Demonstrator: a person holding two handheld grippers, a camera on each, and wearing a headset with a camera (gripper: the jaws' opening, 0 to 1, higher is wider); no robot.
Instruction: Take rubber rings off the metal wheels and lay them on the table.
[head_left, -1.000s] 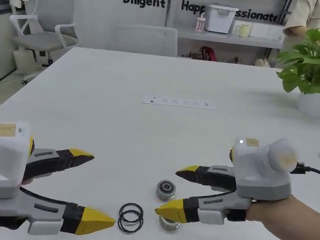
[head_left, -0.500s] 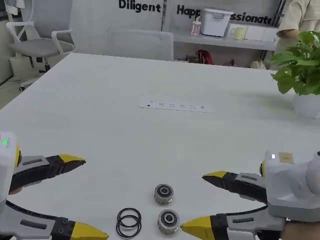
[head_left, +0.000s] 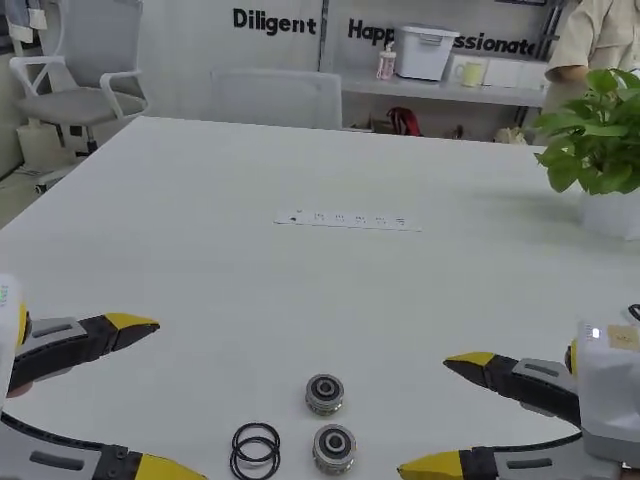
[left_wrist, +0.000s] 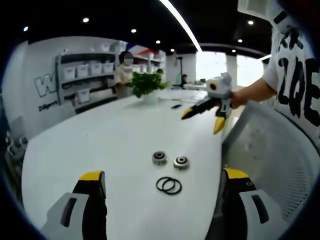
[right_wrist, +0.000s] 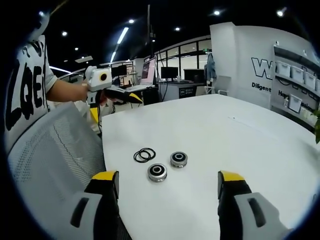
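Table (head_left: 300, 280): white, matte, flat.
Metal wheels (head_left: 324, 393): 2 short silver discs with dark centres, lying flat near your edge of the table, close together but apart.
Rubber rings (head_left: 255, 447): 2 thin black hoops, overlapping, flat on the table just left of the nearer wheel (head_left: 334, 447).
Left gripper (head_left: 148, 396): grey body, black jaws, yellow pointed tips; jaws spread wide, holding nothing, left of the rings.
Right gripper (head_left: 442, 413): same build; jaws spread wide, holding nothing, right of the wheels.
Change over 1 s: your right gripper has drawn back to the right; its lower tip was at the nearer wheel and is now well apart from it. Your left gripper has drawn back left. Wheels and rings have not moved.
Head view: a flat white power strip (head_left: 348, 220) at mid-table and a leafy plant (head_left: 598, 140) at the far right.
Left gripper view: your right gripper whole, with hand and forearm behind it.
Right gripper view: your left gripper held beyond the rings.
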